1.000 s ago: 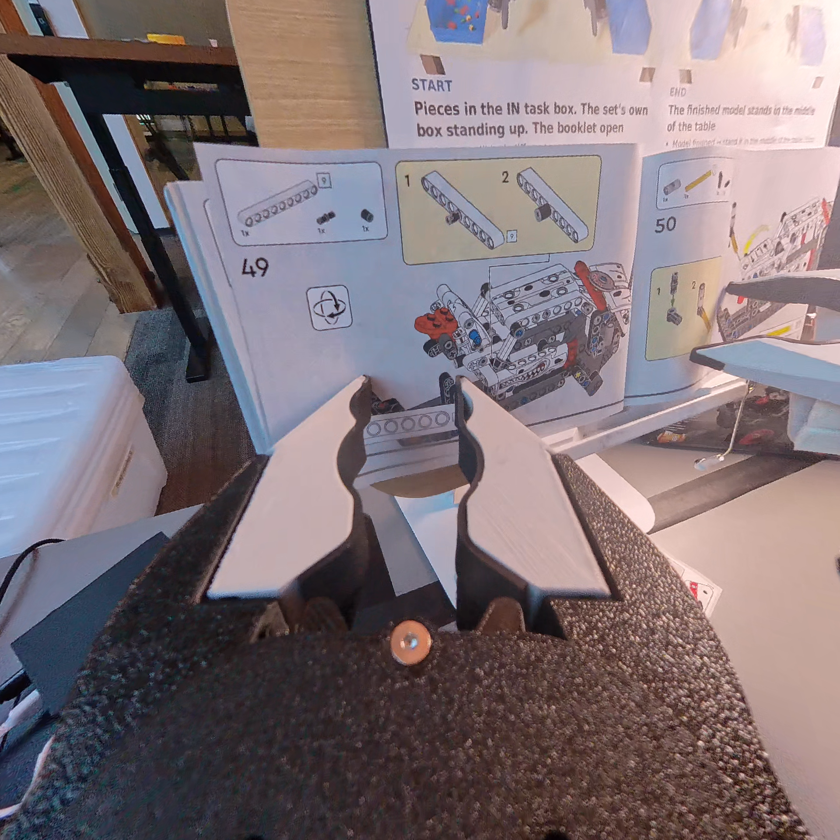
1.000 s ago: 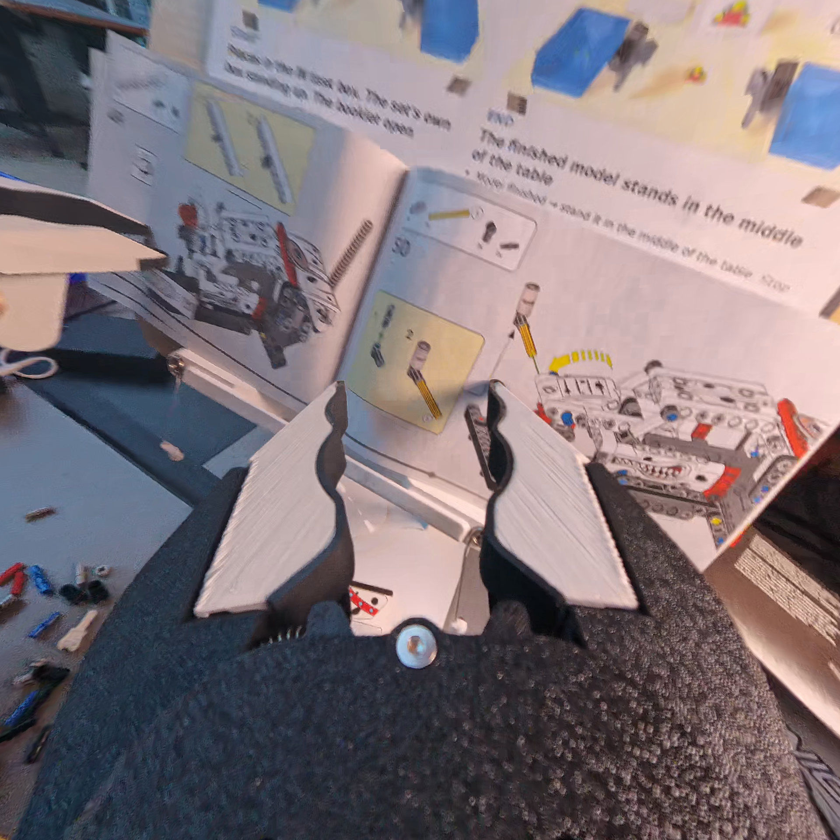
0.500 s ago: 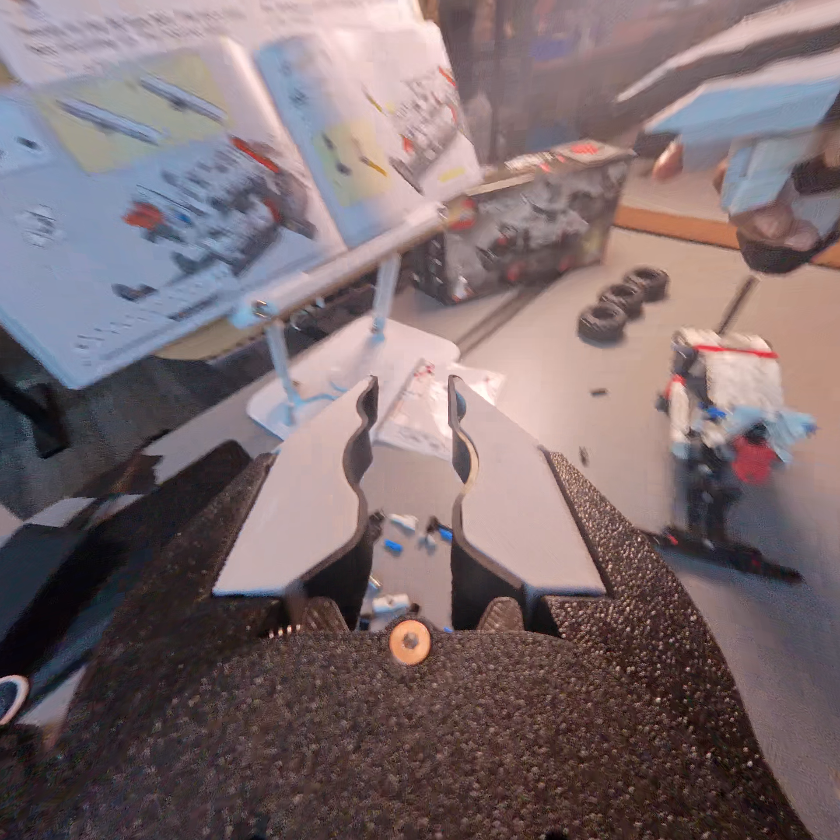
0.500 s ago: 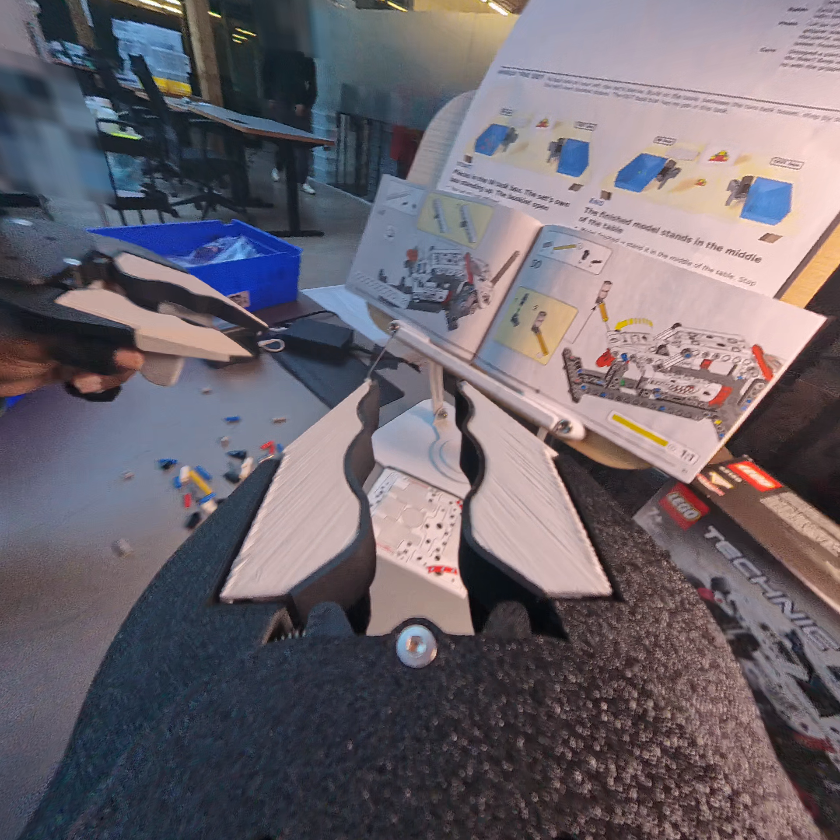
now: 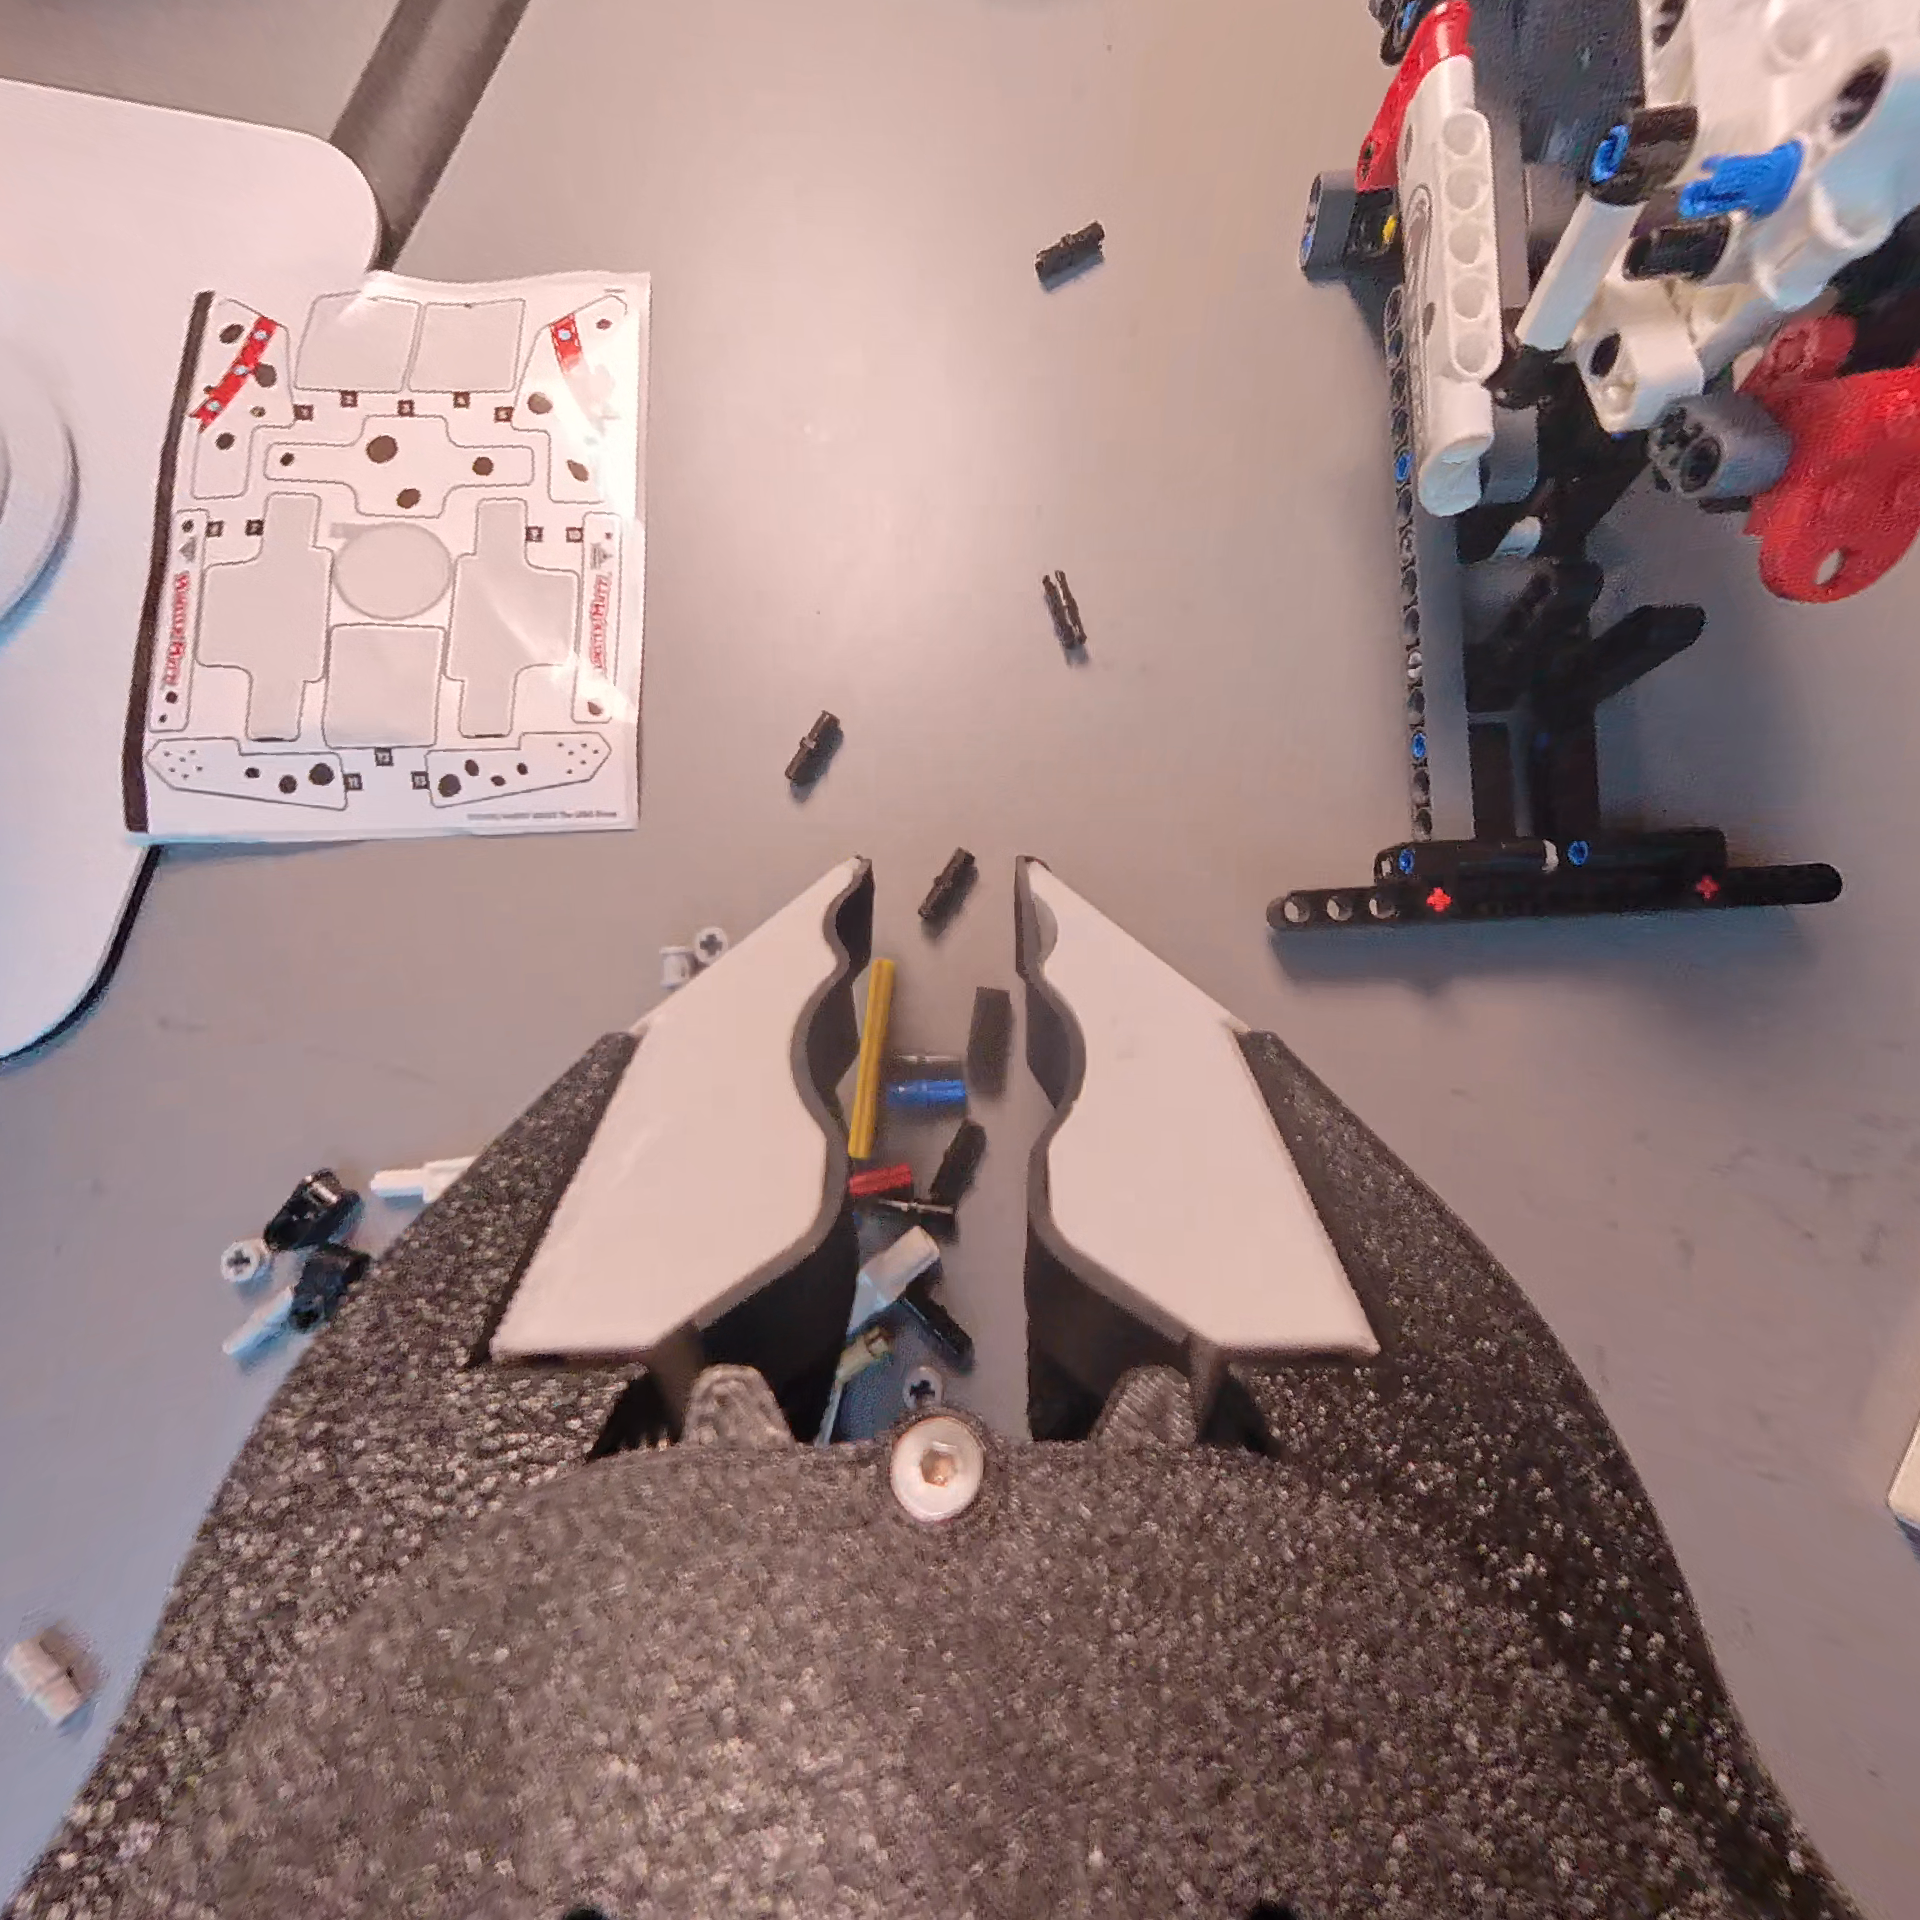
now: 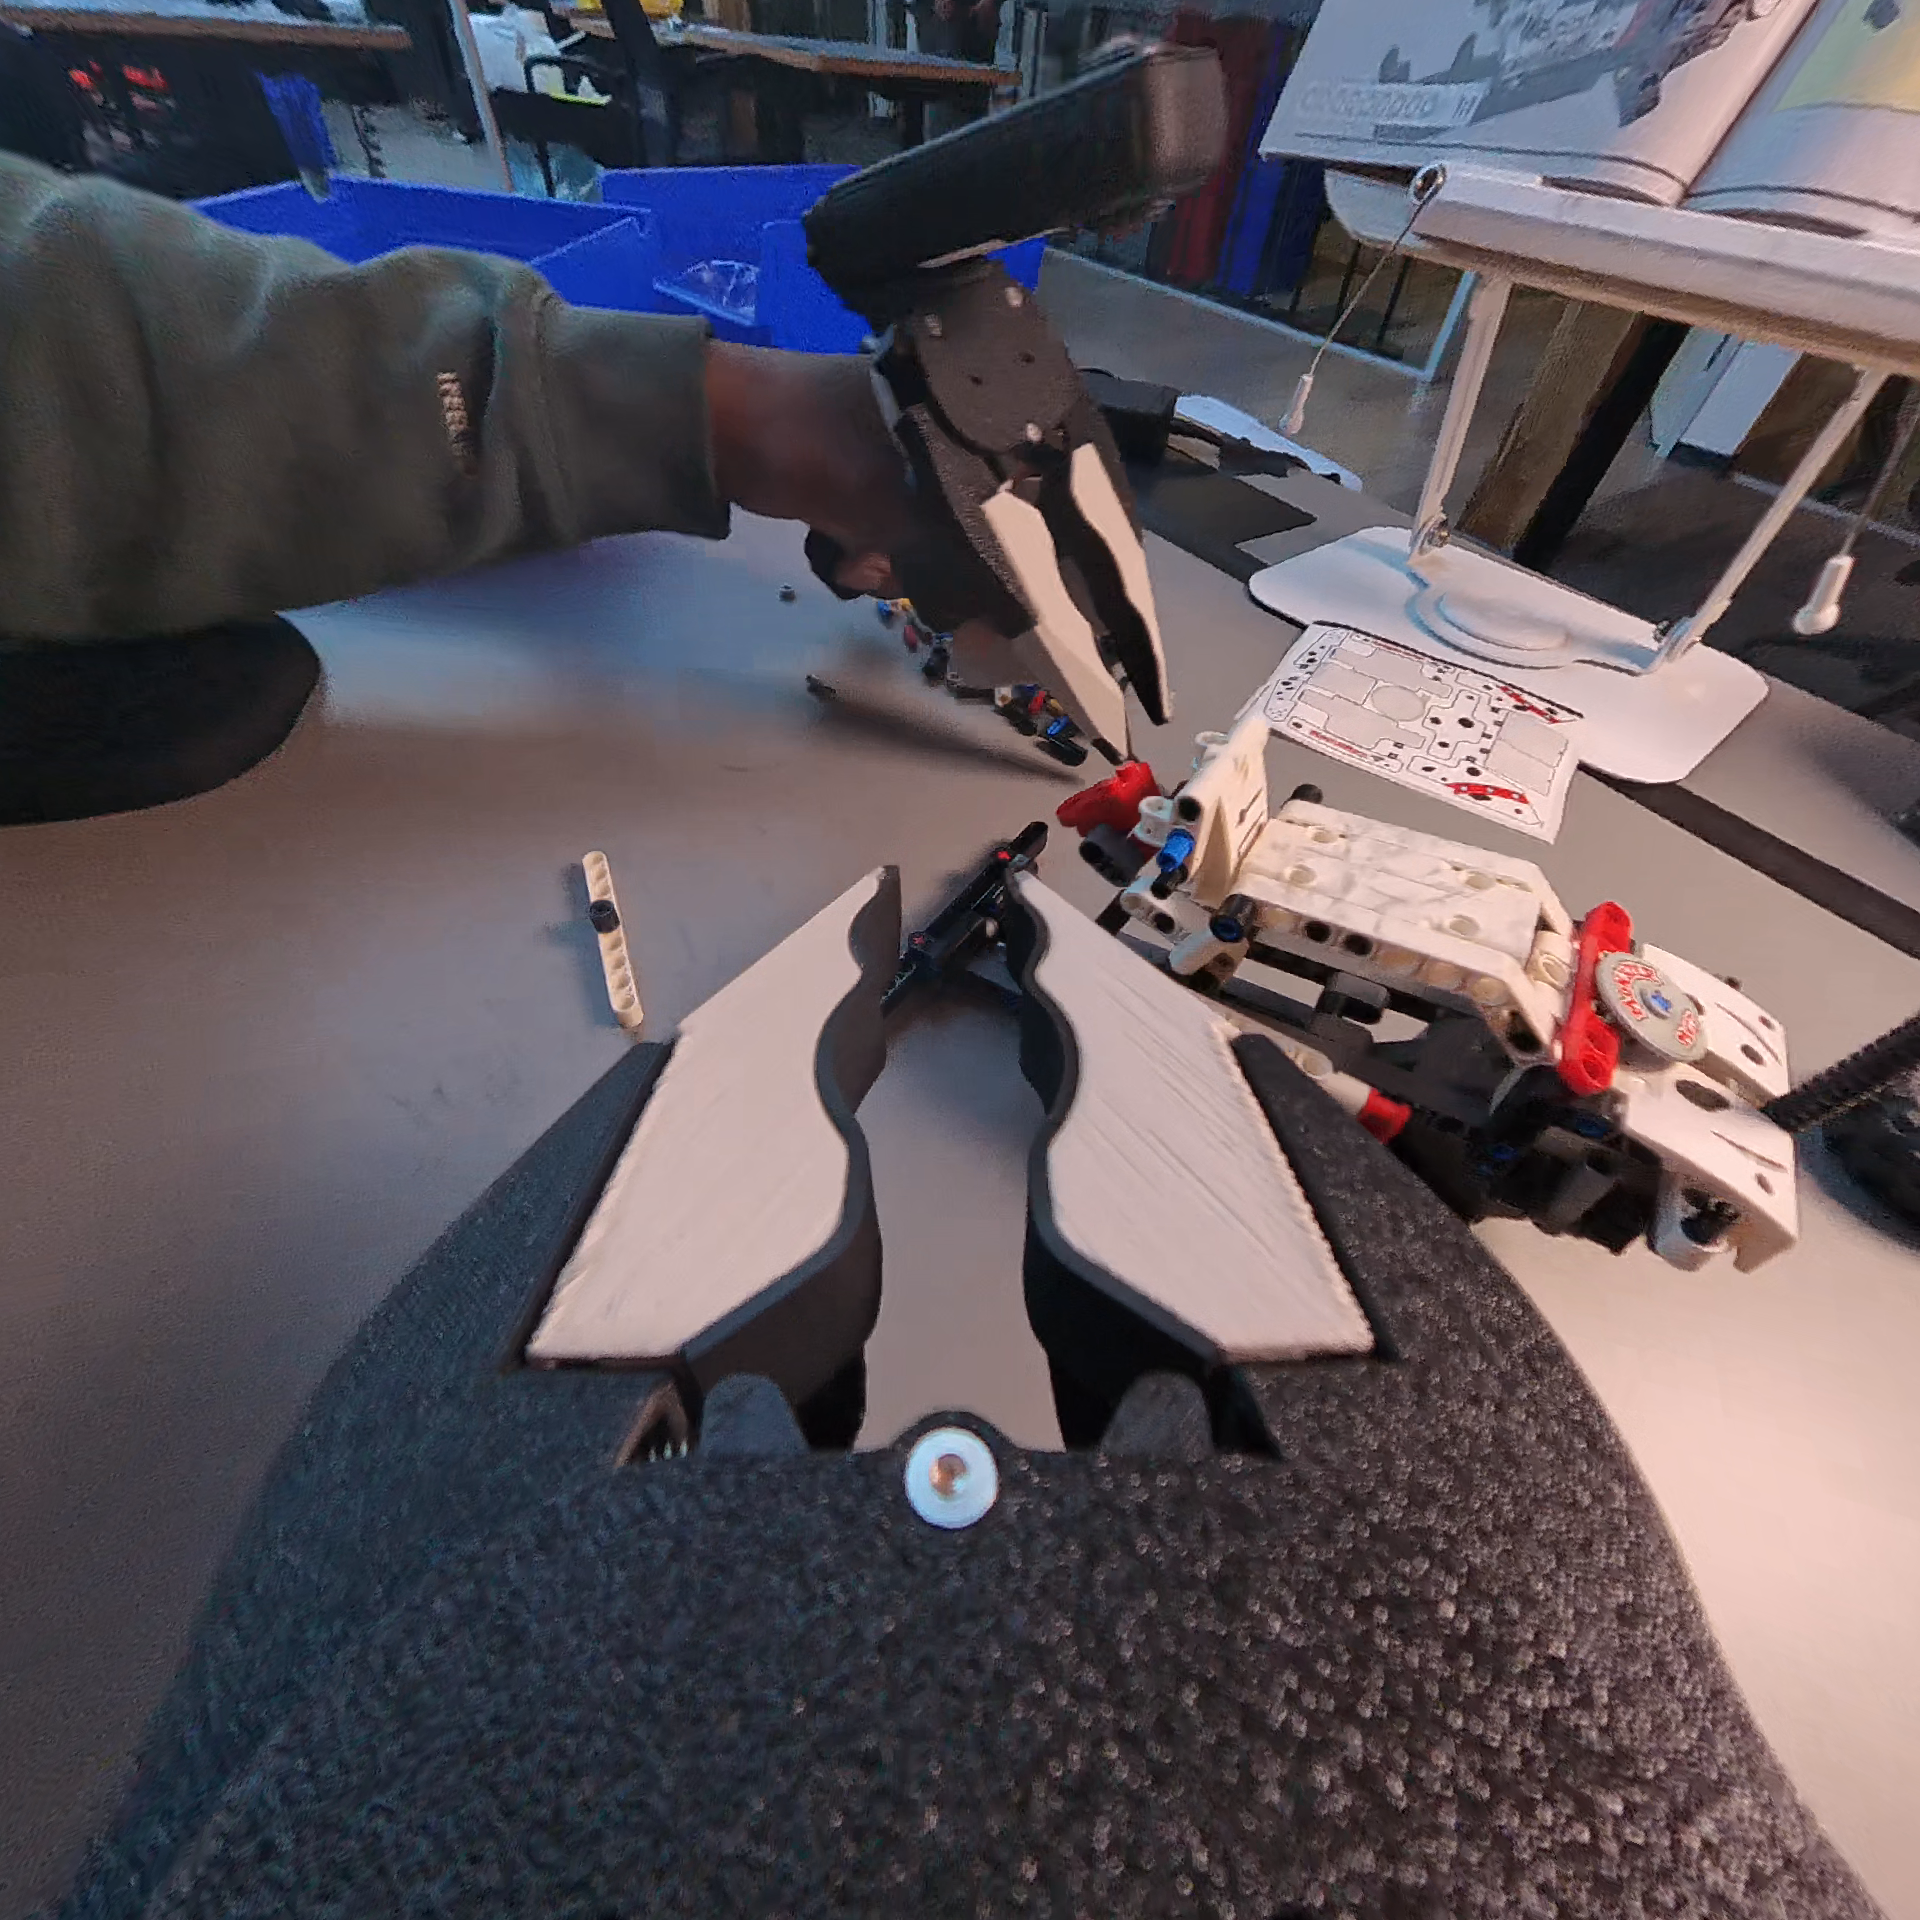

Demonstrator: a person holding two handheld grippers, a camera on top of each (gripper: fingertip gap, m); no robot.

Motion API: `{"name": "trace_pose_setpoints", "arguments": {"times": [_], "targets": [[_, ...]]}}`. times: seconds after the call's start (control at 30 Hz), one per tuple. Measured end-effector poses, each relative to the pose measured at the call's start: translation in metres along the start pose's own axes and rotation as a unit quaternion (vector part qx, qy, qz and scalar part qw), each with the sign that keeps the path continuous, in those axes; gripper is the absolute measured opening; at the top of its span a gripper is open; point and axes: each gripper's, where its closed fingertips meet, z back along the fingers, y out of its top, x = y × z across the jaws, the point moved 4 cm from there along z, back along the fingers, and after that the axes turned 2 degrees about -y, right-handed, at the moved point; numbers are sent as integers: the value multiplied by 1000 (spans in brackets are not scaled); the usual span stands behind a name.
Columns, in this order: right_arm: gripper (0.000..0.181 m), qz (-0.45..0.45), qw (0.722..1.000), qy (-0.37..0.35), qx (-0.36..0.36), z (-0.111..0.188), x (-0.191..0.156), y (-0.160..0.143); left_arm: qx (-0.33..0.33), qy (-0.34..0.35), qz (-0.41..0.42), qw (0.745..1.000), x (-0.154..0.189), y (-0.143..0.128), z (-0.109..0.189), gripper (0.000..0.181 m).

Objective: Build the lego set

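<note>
Both grippers have swung away from the propped instruction booklet and now face the grey table [image 5: 1195, 1195]. Pointing straight down, the left gripper [image 5: 943, 883] hangs released, its two pale fingers apart and holding nothing; one small black pin [image 5: 947, 884] lies on the table right between the tips. Three more black pins lie apart beyond it [image 5: 814, 745], [image 5: 1065, 610], [image 5: 1069, 249]. Between the fingers further back sit a yellow axle [image 5: 871, 1058], a blue pin [image 5: 925, 1093] and a red pin [image 5: 880, 1180] among a cluster of small loose parts. One sticker sheet [image 5: 390, 551] lies to the left, its edge on the white stand base [image 5: 125, 208].

The right gripper [image 6: 951, 894] is also released and empty, low over the table, its tips just before the black front beam of the partly built white, black and red lego model [image 6: 1392, 935], which lies on the table to its right. One white beam [image 6: 613, 940] lies alone to the left. Beyond, a person's sleeve [image 6: 312, 395] reaches in with the left gripper.
</note>
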Motion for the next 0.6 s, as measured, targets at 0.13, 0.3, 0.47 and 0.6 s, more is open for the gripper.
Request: {"name": "trace_pose_setpoints", "arguments": {"times": [0.13,0.3,0.47,0.6], "targets": [[19,6,1000,14,3,-3,-1,-2,-58,-17,-20,998,-1,-2,-11,22],[18,-1,1000,21,10,-2,-1,-4,-62,-30,-9,998,3,-4,-12,8],[18,-1,1000,10,15,0,1,-4,-44,-21,-1,999,9,-3,-7,5],[18,25,999,1,26,2,-3,-2,65,-71,33,995,44,11,28,5]]}}
